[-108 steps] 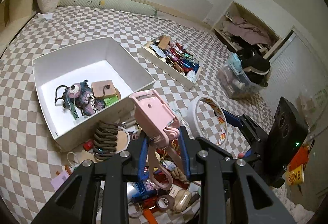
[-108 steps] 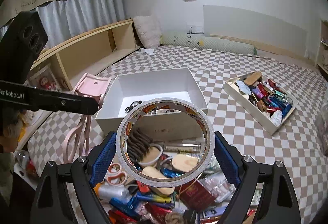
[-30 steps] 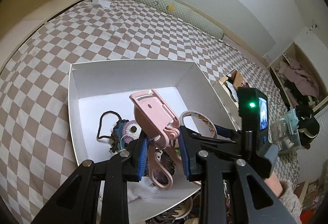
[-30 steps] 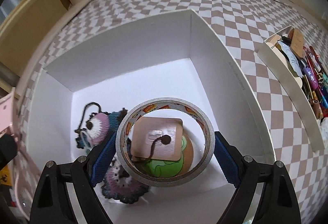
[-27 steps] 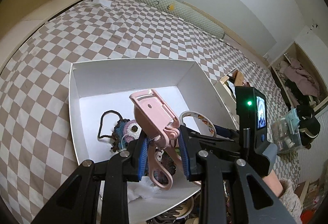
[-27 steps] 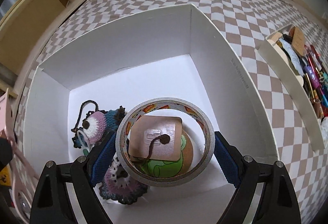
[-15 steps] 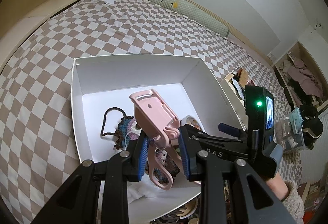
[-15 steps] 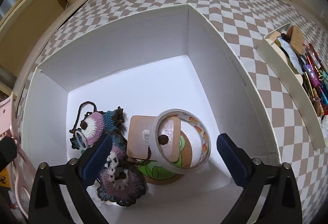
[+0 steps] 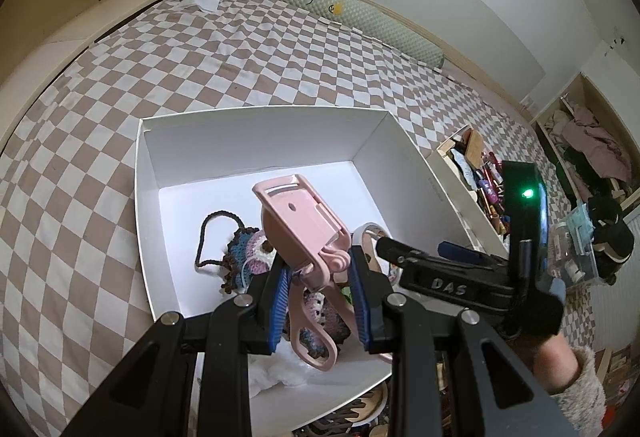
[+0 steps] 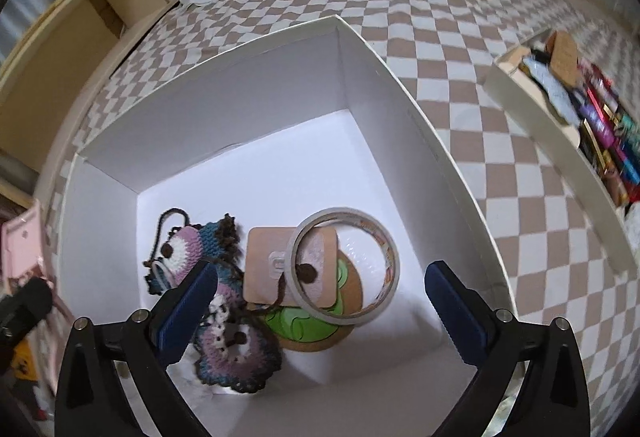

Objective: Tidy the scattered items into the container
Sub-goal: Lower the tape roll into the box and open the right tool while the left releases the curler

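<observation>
My left gripper (image 9: 320, 297) is shut on a pink clip tool (image 9: 304, 233), held above the near side of the white box (image 9: 264, 117). The right gripper (image 10: 320, 301) hangs wide open over the same white box (image 10: 400, 85), nothing between its fingers. A roll of clear tape (image 10: 344, 265) lies loose on the box floor, resting on a tan card (image 10: 272, 269) and a green and cork coaster (image 10: 304, 329). Crocheted owl pieces (image 10: 188, 257) lie to its left. In the left wrist view the right gripper (image 9: 448, 269) reaches in from the right.
A long tray of small items (image 10: 592, 133) sits on the checkered bed (image 9: 200, 37) to the right of the box. Wooden shelving (image 10: 80, 37) borders the far left. More scattered items (image 9: 352, 417) lie below the box's near edge. A sleeve (image 9: 580, 393) shows at lower right.
The right gripper's jaws have spread and let go of the tape roll, which dropped onto the card and coaster in the box. The left gripper keeps holding the pink tool in place.
</observation>
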`<control>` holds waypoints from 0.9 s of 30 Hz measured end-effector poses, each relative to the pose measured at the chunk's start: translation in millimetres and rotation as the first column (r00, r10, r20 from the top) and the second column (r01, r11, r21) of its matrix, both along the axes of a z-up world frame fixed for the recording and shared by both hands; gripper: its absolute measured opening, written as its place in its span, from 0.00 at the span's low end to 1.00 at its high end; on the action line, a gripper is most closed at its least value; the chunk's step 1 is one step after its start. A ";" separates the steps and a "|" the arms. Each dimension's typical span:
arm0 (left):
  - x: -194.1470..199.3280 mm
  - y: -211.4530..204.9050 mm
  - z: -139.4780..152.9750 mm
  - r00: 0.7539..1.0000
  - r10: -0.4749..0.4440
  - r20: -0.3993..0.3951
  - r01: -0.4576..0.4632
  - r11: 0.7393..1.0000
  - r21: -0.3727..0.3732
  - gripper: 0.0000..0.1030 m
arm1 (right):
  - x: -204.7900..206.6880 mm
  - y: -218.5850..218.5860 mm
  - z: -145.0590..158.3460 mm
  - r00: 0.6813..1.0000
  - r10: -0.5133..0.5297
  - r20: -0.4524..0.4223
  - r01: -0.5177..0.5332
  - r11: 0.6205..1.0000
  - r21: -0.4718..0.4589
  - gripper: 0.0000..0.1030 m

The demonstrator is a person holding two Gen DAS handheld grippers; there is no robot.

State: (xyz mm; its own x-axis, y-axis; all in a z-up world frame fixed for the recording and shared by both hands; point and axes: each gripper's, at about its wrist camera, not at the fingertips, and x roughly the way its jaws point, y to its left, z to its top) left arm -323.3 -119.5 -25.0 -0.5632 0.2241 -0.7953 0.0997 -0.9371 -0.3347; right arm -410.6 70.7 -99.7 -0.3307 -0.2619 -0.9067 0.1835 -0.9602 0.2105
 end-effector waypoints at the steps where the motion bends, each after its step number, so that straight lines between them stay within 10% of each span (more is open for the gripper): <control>1: 0.0 0.6 -0.5 1.000 0.002 0.001 -0.002 1.000 -0.006 0.27 | 0.6 1.0 0.9 1.000 -0.003 0.000 0.003 1.000 -0.003 1.00; 5: 0.3 2.3 -2.8 1.000 0.005 0.009 -0.005 1.000 -0.020 0.36 | 3.3 2.4 3.2 1.000 0.000 -0.001 0.000 1.000 0.001 1.00; 8: 2.0 2.1 -1.1 1.000 0.020 -0.009 -0.020 0.999 -0.031 0.88 | 5.3 3.4 4.1 1.000 0.003 -0.001 -0.003 1.000 0.003 1.00; 27: 6.0 0.3 3.1 0.999 0.023 -0.024 -0.024 0.999 -0.033 0.90 | 13.8 4.4 10.1 1.000 -0.002 -0.003 0.002 1.000 0.005 1.00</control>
State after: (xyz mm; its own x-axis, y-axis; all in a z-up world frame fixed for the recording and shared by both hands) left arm -317.3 -119.1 -21.9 -0.5864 0.1841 -0.7888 0.1145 -0.9452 -0.3057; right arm -396.8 75.1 -89.6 -0.3336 -0.2568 -0.9071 0.1824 -0.9616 0.2052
